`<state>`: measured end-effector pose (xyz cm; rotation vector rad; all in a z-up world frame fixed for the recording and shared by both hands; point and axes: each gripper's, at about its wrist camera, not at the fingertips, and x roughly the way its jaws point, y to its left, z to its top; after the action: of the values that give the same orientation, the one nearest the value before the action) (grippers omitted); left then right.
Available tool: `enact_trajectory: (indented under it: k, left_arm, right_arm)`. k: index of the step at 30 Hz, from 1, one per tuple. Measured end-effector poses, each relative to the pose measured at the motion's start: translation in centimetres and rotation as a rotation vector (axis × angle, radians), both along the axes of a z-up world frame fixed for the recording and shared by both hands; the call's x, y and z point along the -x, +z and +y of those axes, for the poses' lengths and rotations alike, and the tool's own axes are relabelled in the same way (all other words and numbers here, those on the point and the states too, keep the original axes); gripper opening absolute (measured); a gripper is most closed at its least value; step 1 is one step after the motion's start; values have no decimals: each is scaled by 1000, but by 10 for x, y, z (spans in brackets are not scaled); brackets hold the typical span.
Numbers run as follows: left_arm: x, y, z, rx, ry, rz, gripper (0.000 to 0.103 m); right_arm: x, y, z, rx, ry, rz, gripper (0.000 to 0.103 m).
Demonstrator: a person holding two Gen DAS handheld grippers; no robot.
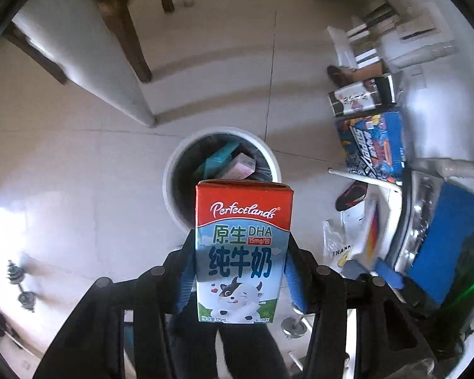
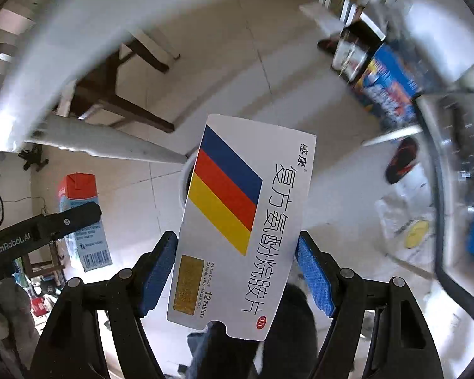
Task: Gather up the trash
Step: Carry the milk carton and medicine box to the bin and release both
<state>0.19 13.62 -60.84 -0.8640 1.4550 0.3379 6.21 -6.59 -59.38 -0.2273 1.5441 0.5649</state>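
Left hand-held gripper (image 1: 240, 268) clamps one milk carton (image 1: 241, 252) upright, above one white bin (image 1: 173, 170) on floor (image 1: 79, 173). Bin holds at least two boxes: one teal (image 1: 218, 159), one pink (image 1: 241, 165). Right hand-held gripper (image 2: 237, 271) clamps one medicine box (image 2: 243, 221), tilted, also over floor. Two grippers, two items held.

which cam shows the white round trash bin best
Left wrist view: the white round trash bin shows its rim, dark liner and cartons inside, above the red and blue milk carton. Right wrist view shows only a rim sliver behind the white medicine box.
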Motion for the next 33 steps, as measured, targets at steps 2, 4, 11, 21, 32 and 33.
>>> enact_trajectory:
  k: [2, 4, 11, 21, 32, 33]
  left_arm:
    - [-3, -46, 6, 22, 5, 21, 47]
    - [-4, -76, 8, 25, 6, 36, 62]
    - [18, -122, 17, -40, 45, 82, 92]
    - [41, -88, 5, -196, -26, 114, 102]
    - [48, -37, -11, -227, -30, 122, 102]
    - [50, -32, -12, -229, -28, 120, 102]
  right_arm:
    - [-3, -46, 4, -5, -9, 33, 77]
    - [-5, -90, 11, -18, 2, 72, 78]
    - [-4, -196, 23, -32, 17, 138, 103]
    - [-2, -181, 16, 158, 74, -8, 103]
    - [-4, -121, 18, 217, 102, -67, 103]
    - [-3, -115, 18, 218, 105, -72, 103]
